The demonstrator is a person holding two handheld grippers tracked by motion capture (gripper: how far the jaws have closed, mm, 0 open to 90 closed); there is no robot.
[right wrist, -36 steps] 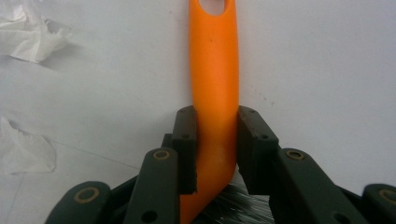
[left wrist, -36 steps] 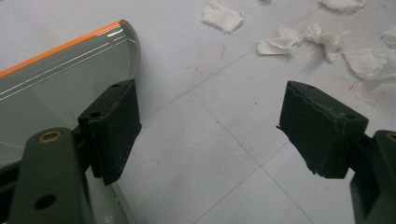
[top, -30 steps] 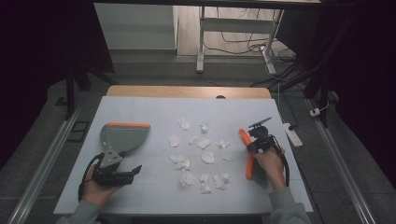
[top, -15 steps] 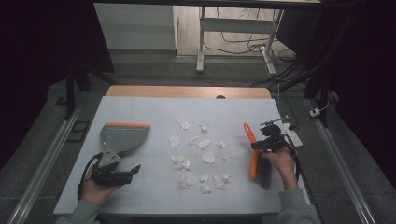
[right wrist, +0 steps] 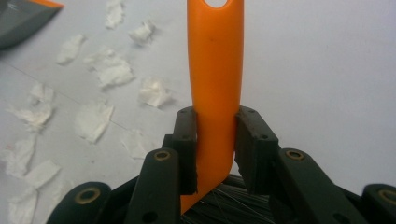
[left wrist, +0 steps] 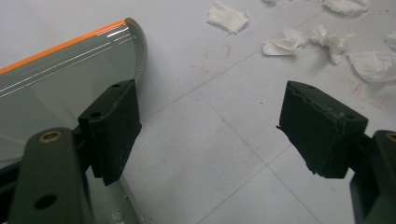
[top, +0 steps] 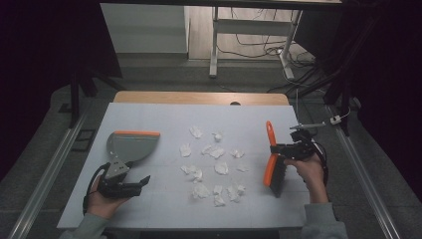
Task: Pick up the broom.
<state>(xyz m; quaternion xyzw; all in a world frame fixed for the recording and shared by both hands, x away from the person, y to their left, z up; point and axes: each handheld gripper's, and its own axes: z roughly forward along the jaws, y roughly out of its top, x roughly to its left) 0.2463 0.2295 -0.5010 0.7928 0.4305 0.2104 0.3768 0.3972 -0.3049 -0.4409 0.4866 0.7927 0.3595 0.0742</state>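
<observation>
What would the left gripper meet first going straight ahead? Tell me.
Probably bare table first. The open left gripper points past the dustpan, which lies beside one jaw, toward the paper scraps farther on; depth is unclear.

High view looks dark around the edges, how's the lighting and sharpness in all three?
High view: table evenly lit, surroundings near black. Left gripper view: streaks of glare on the dustpan. Right gripper view: brush handle sharp, paper scraps soft.
</observation>
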